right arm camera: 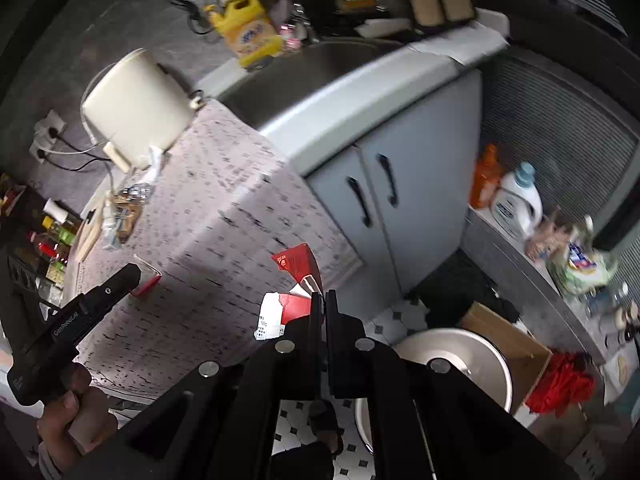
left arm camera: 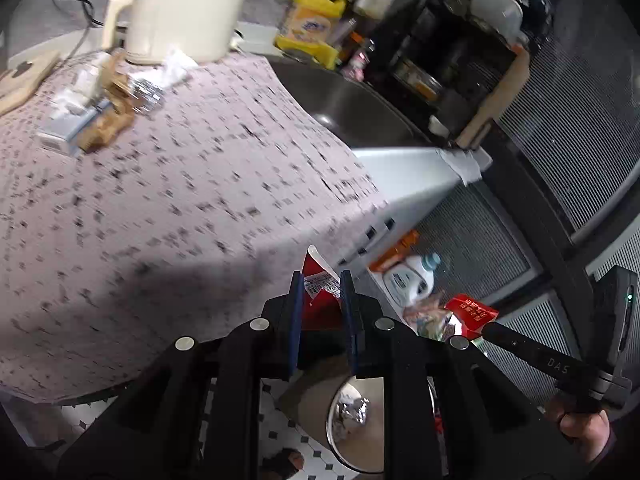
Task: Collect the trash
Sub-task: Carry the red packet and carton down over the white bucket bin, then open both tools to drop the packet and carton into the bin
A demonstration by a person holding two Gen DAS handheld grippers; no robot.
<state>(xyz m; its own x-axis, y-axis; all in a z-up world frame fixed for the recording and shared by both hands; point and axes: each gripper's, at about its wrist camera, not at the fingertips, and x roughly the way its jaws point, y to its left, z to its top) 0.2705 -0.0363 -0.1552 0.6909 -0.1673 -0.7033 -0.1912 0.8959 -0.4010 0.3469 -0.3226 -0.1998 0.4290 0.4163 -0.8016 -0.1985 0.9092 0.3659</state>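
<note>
My left gripper [left arm camera: 320, 284] is shut on a red and white wrapper [left arm camera: 320, 280] over the front edge of the patterned table [left arm camera: 180, 200]. My right gripper [right arm camera: 322, 298] is shut on another red wrapper [right arm camera: 296, 264]; it also shows in the left wrist view [left arm camera: 472, 312]. A pile of wrappers and plastic [left arm camera: 108, 108] lies at the far side of the table by a cream kettle [left arm camera: 180, 8]. A round steel bin lid [right arm camera: 460, 356] sits on the floor below my right gripper.
A steel sink [left arm camera: 352, 108] adjoins the table, with a yellow bottle [left arm camera: 312, 20] behind it. White cabinet doors [right arm camera: 400, 200] stand below the sink. Detergent bottles [right arm camera: 516, 200] stand on a low shelf. A cardboard box [right arm camera: 516, 344] with red cloth lies by the bin.
</note>
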